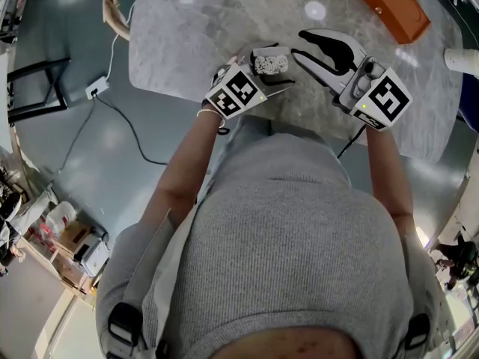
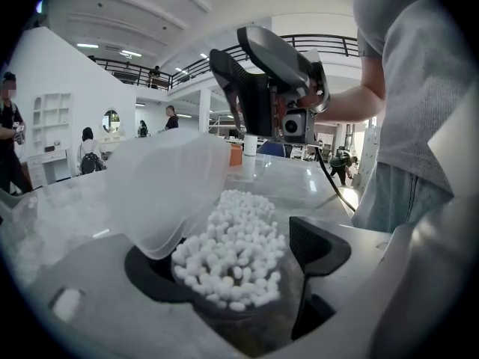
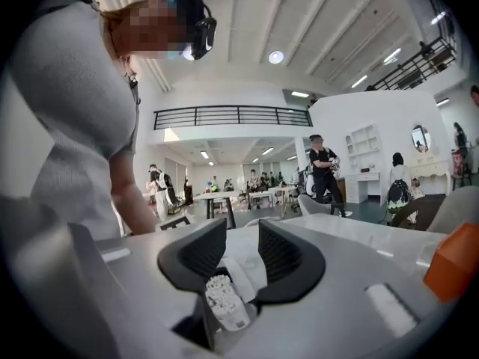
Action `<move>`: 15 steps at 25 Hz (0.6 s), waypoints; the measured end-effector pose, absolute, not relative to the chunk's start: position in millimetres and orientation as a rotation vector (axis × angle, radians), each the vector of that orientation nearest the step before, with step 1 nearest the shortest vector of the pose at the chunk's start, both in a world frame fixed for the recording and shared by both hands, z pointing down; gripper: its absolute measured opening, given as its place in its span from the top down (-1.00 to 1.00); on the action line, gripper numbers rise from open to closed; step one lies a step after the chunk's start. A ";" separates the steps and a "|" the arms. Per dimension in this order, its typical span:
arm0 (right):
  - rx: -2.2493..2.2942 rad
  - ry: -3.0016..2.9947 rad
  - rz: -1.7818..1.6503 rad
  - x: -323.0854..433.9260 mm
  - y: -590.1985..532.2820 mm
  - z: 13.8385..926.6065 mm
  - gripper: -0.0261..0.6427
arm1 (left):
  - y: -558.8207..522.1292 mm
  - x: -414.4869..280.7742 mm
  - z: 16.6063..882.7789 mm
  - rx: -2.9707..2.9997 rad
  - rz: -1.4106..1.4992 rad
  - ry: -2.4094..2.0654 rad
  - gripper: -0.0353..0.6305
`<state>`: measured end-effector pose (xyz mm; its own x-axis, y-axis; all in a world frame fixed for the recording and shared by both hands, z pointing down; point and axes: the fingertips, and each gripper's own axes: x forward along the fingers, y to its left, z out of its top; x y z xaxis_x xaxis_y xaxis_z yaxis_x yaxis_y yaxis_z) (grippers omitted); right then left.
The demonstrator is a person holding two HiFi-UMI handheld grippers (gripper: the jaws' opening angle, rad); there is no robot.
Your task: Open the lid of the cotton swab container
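Your grey knitted sweater [image 1: 299, 230] fills the near part of the head view. Past it, the clear round cotton swab container [image 2: 233, 309], packed with white swabs [image 2: 238, 238], stands on the grey marble table [image 1: 187, 43]. Its translucent lid [image 2: 168, 189] is raised open and leans to one side. Your left hand-held gripper [image 2: 233, 259] is spread wide, a jaw on either side of the container without squeezing it. Your right hand-held gripper [image 3: 239, 239], half parted and empty, hangs raised just beside it. A flat orange box [image 1: 389, 6] lies well apart at the table's far edge.
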<state>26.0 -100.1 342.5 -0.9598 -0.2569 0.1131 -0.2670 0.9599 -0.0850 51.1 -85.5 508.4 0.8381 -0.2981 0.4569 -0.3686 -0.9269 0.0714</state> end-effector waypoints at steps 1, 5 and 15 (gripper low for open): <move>0.368 -2.984 0.130 21.9 -99.1 349.6 0.55 | -85.5 51.2 508.2 2.862 0.673 -0.522 -0.31; 0.241 -2.893 0.081 8.3 -93.9 377.0 0.50 | -84.7 52.5 506.3 2.865 0.666 -0.509 -0.31; 0.167 -2.811 0.118 1.0 -97.4 418.7 0.60 | -82.7 54.8 506.2 2.866 0.673 -0.476 -0.31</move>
<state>1.0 -97.4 418.7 -0.9413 -0.1021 0.3219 -0.1286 0.9897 -0.0623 54.8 -82.7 506.2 0.8482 -0.2689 0.4564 -0.3407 -0.9366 0.0813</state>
